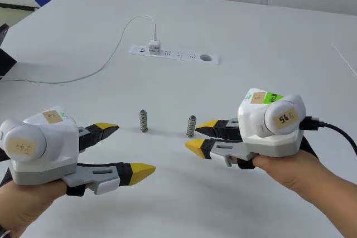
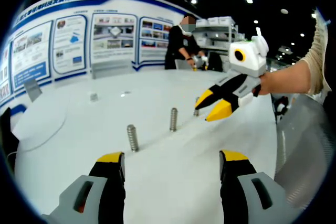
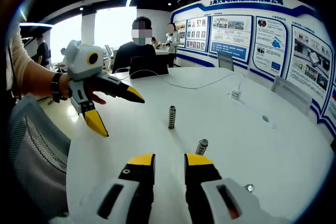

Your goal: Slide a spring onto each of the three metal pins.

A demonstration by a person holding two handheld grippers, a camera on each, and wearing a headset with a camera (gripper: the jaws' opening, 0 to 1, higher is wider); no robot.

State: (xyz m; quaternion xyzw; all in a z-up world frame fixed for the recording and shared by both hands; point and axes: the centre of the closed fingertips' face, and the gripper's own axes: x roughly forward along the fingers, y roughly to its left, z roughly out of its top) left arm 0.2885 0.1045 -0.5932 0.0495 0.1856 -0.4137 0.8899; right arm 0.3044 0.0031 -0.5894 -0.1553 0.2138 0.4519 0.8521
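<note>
Two springs stand upright on pins on the white table, the left spring (image 1: pixel 144 121) and the right spring (image 1: pixel 191 126). My right gripper (image 1: pixel 196 136) hovers just right of the right spring, open with a narrow gap and nothing between its jaws. In the right gripper view that gripper (image 3: pixel 169 160) points at the near spring (image 3: pixel 201 146), with the far spring (image 3: pixel 171 117) beyond. My left gripper (image 1: pixel 125 149) is wide open near the table's front left. In its own view the left gripper (image 2: pixel 172 158) faces two springs (image 2: pixel 133 137) (image 2: pixel 173 119), and a third upright piece (image 2: pixel 197 106) is partly hidden by the right gripper (image 2: pixel 215 103).
A white power strip (image 1: pixel 173 54) with a plugged charger (image 1: pixel 154 45) and a cable lies behind the springs. A small shiny metal piece (image 3: pixel 248 187) sits close to the right gripper. People stand at another table (image 3: pixel 157 66) in the background.
</note>
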